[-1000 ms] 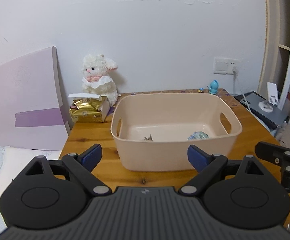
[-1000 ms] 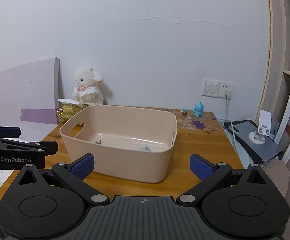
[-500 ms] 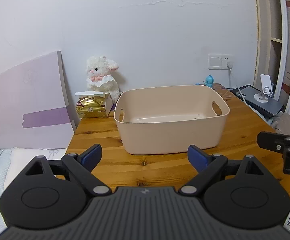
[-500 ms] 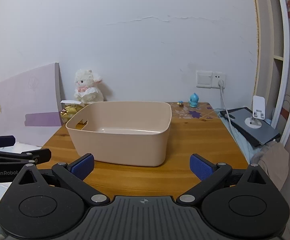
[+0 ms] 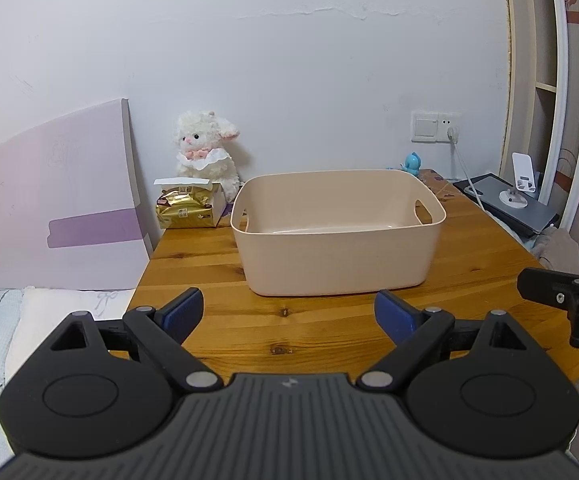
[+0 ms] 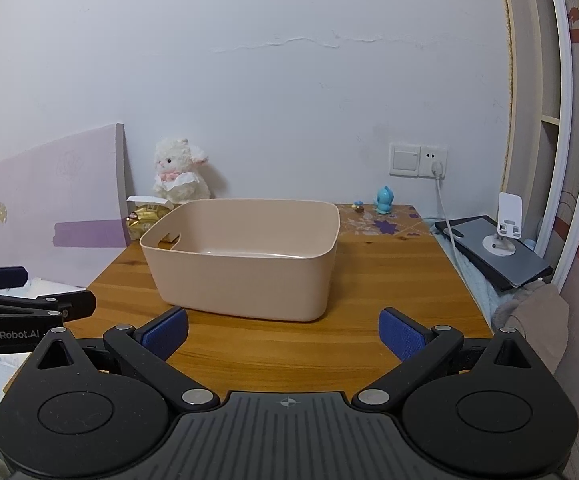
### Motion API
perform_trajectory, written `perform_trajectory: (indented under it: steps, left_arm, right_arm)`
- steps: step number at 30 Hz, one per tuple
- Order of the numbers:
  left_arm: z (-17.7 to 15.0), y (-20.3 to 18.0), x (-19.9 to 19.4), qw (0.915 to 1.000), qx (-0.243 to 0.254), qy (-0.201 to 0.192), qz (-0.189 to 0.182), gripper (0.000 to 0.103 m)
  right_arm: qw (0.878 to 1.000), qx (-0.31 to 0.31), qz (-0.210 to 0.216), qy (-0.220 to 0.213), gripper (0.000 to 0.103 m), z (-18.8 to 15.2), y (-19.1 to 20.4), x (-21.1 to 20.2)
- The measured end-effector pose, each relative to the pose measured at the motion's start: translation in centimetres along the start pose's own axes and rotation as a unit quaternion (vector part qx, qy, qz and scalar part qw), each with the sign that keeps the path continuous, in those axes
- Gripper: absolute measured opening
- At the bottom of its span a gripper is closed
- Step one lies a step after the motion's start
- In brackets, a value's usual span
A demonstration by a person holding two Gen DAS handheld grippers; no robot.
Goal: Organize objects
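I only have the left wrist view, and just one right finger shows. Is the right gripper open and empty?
Observer: Yes, the right gripper is open, with nothing between its fingers.
Operator: Anything beside the blue figurine?
Observer: A tiny mushroom-like figure stands just left of the blue figurine.
Operator: Any marking on the left gripper's side?
Observer: The left gripper carries a GenRobot.AI label.

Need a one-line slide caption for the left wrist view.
Open left claw faces a beige plastic bin on the wooden table, white plush lamb behind.

Bedroom: plush lamb (image 5: 205, 156), bedding (image 5: 17, 320)
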State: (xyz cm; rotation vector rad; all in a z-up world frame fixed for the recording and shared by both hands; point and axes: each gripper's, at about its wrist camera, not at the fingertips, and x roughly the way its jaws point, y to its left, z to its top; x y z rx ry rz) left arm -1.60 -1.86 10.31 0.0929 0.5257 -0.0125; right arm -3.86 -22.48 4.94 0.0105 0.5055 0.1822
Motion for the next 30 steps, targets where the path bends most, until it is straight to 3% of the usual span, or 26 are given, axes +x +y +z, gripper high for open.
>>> perform_trajectory:
  steps: [30]
  left_arm:
    - [-1.3, -0.8, -1.4, 0.9997, 0.016, 0.01, -0.019, 0.093]
  right_arm:
    - [1.0, -0.011, -0.001, 0.015, 0.103, -0.8, 0.4, -1.4]
